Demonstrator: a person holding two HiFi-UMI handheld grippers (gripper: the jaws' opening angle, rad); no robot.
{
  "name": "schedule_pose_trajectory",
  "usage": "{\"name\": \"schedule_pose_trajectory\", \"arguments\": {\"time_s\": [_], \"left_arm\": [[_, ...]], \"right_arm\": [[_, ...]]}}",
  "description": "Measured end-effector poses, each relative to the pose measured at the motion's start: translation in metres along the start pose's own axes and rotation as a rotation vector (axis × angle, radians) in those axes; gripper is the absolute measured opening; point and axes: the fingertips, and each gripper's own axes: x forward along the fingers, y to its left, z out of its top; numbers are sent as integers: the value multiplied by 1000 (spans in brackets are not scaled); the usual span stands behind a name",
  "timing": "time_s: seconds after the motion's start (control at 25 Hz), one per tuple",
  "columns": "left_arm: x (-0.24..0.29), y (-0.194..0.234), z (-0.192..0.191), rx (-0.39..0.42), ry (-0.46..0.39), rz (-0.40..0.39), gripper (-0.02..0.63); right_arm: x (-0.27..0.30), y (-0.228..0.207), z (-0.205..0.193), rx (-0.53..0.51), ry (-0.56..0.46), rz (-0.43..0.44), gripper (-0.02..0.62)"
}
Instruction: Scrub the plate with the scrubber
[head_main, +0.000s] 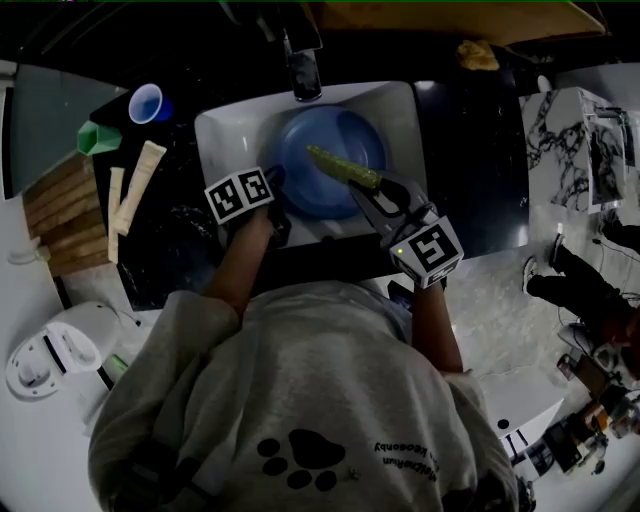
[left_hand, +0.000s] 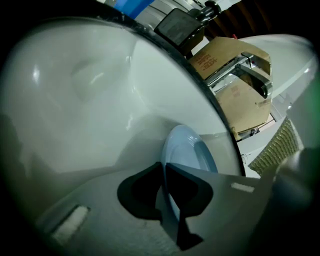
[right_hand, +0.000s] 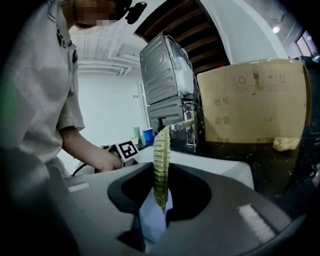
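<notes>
Both tools work over the sink (head_main: 228, 130) in the head view. The left hand-held gripper (head_main: 276, 192) is at the rim of the plate (head_main: 330, 140). The right hand-held gripper (head_main: 380, 192) holds the scrubber (head_main: 343, 167), which reaches out ahead of it across the plate. We think the main risk is the plate: it is held at one edge only, so a hard scrub stroke could lever it round or pull it free to knock against the sink.

From the left gripper view, the left hand-held gripper (left_hand: 164, 176) has its jaws almost together, pinched on the thin rim of the plate (left_hand: 187, 152). The plate stands edge-on just ahead of the jaws, inside the sink (left_hand: 90, 100). A wet rim in so narrow a bite may slip.

From the right gripper view, the right hand-held gripper (right_hand: 161, 192) is partly closed and clamped on the scrubber (right_hand: 161, 160). The scrubber rises upright between the jaws, and the plate (right_hand: 150, 222) is just below its tip. We judge that the scrubber, held near one end, could twist or fold in the grip under pressure, and the stroke would then skid off.
</notes>
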Motion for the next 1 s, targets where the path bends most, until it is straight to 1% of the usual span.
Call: {"name": "schedule_pose_trajectory", "arguments": {"time_s": [0.2, 0.36, 0.52, 0.76, 1.0], "left_arm": [[-13, -26, 7, 32, -41, -81, 20], [-36, -44, 14, 90, -85, -124, 20], [-64, -52, 17, 129, -146, -134, 20], [-106, -55, 16, 142, -242, -139, 20], [-148, -56, 15, 164, -344, -133, 20]], "right_arm": [[-11, -2, 5, -28, -10, -19, 78], [-18, -3, 13, -52, -22, -30, 78], [-22, -1, 24, -88, -31, -36, 78], [-19, 16, 39, -201, -15, -31, 77], [-16, 37, 53, -268, -16, -40, 75]]}}
